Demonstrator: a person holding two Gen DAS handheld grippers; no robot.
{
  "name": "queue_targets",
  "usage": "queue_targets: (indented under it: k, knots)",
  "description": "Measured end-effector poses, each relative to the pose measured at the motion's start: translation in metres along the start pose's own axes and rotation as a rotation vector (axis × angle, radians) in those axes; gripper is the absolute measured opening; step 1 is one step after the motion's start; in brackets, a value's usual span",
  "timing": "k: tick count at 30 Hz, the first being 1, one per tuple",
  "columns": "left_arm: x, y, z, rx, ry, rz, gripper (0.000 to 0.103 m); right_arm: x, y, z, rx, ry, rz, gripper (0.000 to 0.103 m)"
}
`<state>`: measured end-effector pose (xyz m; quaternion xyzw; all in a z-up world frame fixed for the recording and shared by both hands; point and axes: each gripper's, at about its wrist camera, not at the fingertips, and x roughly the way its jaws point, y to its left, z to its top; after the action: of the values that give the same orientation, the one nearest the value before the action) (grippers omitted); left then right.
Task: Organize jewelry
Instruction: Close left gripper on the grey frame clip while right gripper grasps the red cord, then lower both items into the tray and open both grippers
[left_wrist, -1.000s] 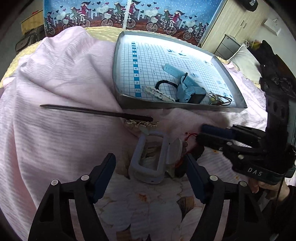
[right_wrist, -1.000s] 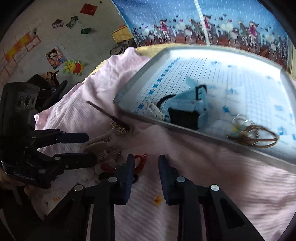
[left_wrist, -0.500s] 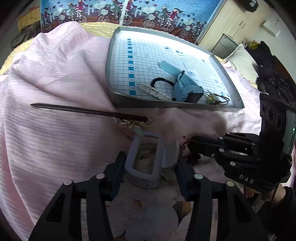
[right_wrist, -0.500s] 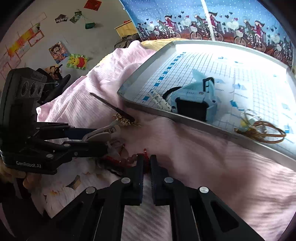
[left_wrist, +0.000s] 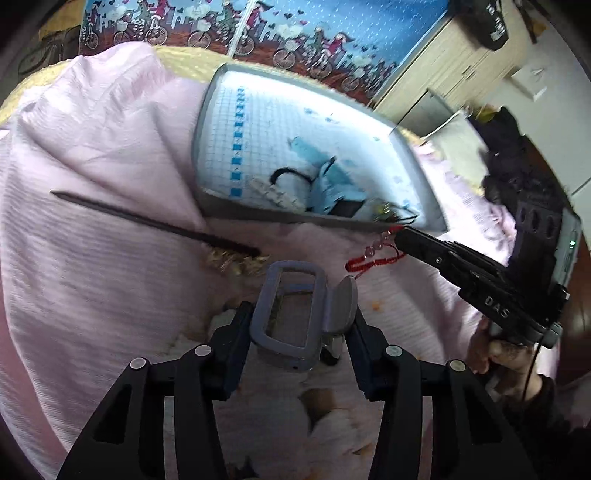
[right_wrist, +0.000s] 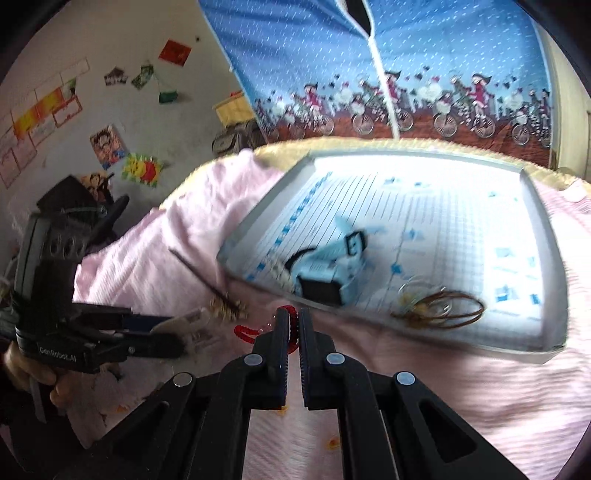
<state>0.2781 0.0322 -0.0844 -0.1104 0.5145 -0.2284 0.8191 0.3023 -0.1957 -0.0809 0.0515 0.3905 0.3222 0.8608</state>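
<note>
Left wrist view: we have our left gripper with its jaws pinching a grey-lilac watch case on the pink bedspread. Beyond it our right gripper carries a red beaded bracelet near the tray's front wall. A dark hairpin lies apart on the cloth.

Right wrist view: our right gripper's jaws are pressed together on the red beaded bracelet, which dangles just short of the tray, where a blue watch and brown bangles lie. We judge the hanging loop could snag the tray rim or slip free, since only a little cord is clamped.
</note>
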Motion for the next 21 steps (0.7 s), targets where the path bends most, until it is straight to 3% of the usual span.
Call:
queue_targets:
  k: [7,13,16,21]
  knots:
    - [-0.014,-0.012,0.005,0.036,-0.089,-0.054,0.043,-0.024,-0.009,0.010,0.033,-0.122,-0.009,0.006]
    - [-0.024,-0.018,0.018,0.044,-0.242,-0.007,0.043,-0.038,-0.017,0.017,0.069,-0.247,-0.074,0.006]
    - [-0.019,-0.016,0.032,-0.027,-0.316,0.009,0.043,-0.032,-0.023,0.015,0.097,-0.255,-0.108,0.006]
    - [0.003,-0.012,0.056,-0.074,-0.351,0.033,0.043,-0.020,-0.032,0.010,0.104,-0.246,-0.154,0.006]
